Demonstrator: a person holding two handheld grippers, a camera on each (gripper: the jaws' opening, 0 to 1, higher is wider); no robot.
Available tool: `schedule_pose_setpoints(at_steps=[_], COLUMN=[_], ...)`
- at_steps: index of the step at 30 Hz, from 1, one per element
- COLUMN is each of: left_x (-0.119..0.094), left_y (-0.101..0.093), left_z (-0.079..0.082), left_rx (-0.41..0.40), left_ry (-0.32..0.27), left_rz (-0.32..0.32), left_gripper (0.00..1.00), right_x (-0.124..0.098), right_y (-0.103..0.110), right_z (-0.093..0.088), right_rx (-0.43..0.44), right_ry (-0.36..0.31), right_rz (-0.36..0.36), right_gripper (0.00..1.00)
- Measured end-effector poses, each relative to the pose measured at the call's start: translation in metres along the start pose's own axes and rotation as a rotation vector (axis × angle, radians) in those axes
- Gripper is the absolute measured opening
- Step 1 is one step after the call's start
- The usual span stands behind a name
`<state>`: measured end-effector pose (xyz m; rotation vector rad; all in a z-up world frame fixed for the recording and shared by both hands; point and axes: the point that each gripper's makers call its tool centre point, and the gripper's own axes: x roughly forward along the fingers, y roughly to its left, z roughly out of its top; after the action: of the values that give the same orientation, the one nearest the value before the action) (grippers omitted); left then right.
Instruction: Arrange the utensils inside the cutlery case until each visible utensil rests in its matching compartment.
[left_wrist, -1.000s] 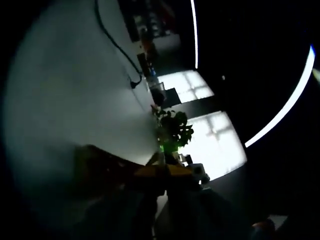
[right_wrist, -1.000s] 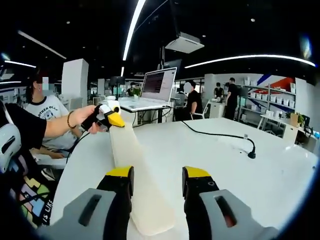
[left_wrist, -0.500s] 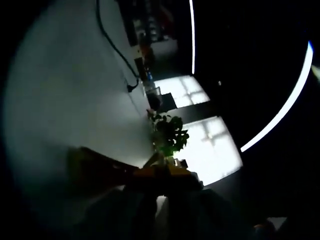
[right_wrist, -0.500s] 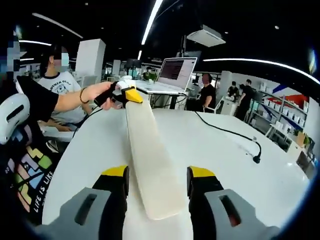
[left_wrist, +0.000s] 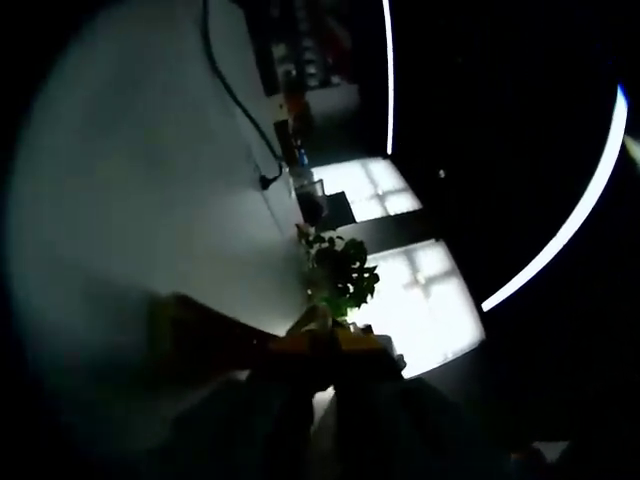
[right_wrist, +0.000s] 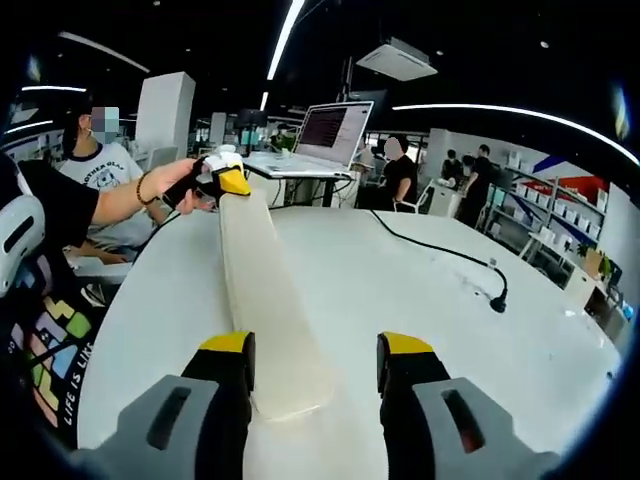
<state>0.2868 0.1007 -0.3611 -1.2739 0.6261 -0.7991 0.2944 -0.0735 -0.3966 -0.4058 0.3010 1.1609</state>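
White table (right_wrist: 420, 300) spreads before us in an office, carrying one black cable (right_wrist: 440, 255). From the right gripper view we see the right gripper (right_wrist: 312, 362) with jaws apart and bare, and one long cream cutlery case (right_wrist: 262, 310) lying between them, its far end clamped by the left gripper (right_wrist: 228, 180). Our left gripper view is dark and rolled; its jaws are hard to make out, beside one plant (left_wrist: 340, 275).

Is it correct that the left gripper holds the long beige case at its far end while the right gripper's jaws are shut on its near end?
Not quite. In the right gripper view the right gripper has open jaws; the beige case lies between them, ungripped. The left gripper holds its far end.
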Motion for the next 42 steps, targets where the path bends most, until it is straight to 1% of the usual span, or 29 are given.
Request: schedule_pose_setpoints(at_steps=[4,6,9,13,17,22,23,24,26,28,29,31,33,34,35,36,38,39,42], left_x=[0.003,0.003,0.000,-0.003,-0.005,-0.005,-0.005,-0.004,-0.004,-0.005,-0.006,-0.007,-0.008,-0.008,-0.009,-0.009,-0.010,-0.010,-0.010], left_y=[0.003,0.005,0.008,0.006,0.010,0.013,0.014,0.014,0.014,0.012,0.013,0.015,0.019,0.020,0.021,0.021,0.023,0.024,0.027], left_z=[-0.004,-0.003,-0.002,-0.003,-0.003,0.000,0.000,0.000,-0.004,-0.005,-0.002,0.000,0.003,0.005,0.005,0.005,0.006,0.006,0.007], left_rx=[-0.007,-0.006,-0.015,-0.019,-0.027,-0.022,-0.015,-0.011,-0.005,-0.001,0.002,-0.005,-0.008,-0.010,-0.013,-0.014,-0.014,-0.016,-0.018], left_ry=[0.005,0.005,-0.001,-0.009,-0.011,-0.012,-0.011,-0.012,-0.013,-0.026,-0.035,-0.036,-0.038,-0.039,-0.041,-0.042,-0.045,-0.046,-0.046], left_rz=[0.002,0.003,0.002,-0.011,-0.012,-0.013,-0.010,-0.010,-0.010,-0.019,-0.015,-0.019,-0.009,-0.008,-0.008,-0.008,-0.008,-0.007,-0.001], left_gripper=[0.04,0.04,0.04,0.04,0.04,0.04,0.04,0.04,0.04,0.04,0.04,0.04,0.04,0.04,0.04,0.04,0.04,0.04,0.04], right_x=[-0.001,0.000,0.001,0.002,0.006,0.013,0.014,0.016,0.020,0.024,0.026,0.027,0.029,0.030,0.031,0.031,0.033,0.034,0.039], right_y=[-0.001,-0.001,0.000,0.001,0.003,0.011,0.010,0.010,0.013,0.018,0.019,0.018,0.017,0.019,0.024,0.027,0.033,0.034,0.032], right_z=[0.000,-0.001,-0.003,-0.005,-0.006,-0.007,-0.005,-0.004,-0.005,-0.006,-0.004,-0.002,-0.002,-0.001,0.001,0.000,-0.005,-0.009,-0.011], right_rx=[-0.003,-0.009,-0.016,-0.020,-0.031,-0.068,-0.102,-0.109,-0.102,-0.108,-0.111,-0.123,-0.129,-0.120,-0.090,-0.086,-0.120,-0.128,-0.132], right_ry=[0.002,0.011,0.023,0.032,0.053,0.100,0.105,0.111,0.140,0.162,0.161,0.179,0.199,0.199,0.196,0.209,0.244,0.270,0.288], right_rz=[-0.009,-0.009,-0.004,0.002,0.015,0.062,0.058,0.056,0.080,0.107,0.112,0.118,0.130,0.149,0.183,0.205,0.234,0.240,0.232], right_gripper=[0.49,0.49,0.49,0.48,0.48,0.48,0.47,0.46,0.45,0.44,0.42,0.42,0.44,0.45,0.46,0.46,0.47,0.47,0.45])
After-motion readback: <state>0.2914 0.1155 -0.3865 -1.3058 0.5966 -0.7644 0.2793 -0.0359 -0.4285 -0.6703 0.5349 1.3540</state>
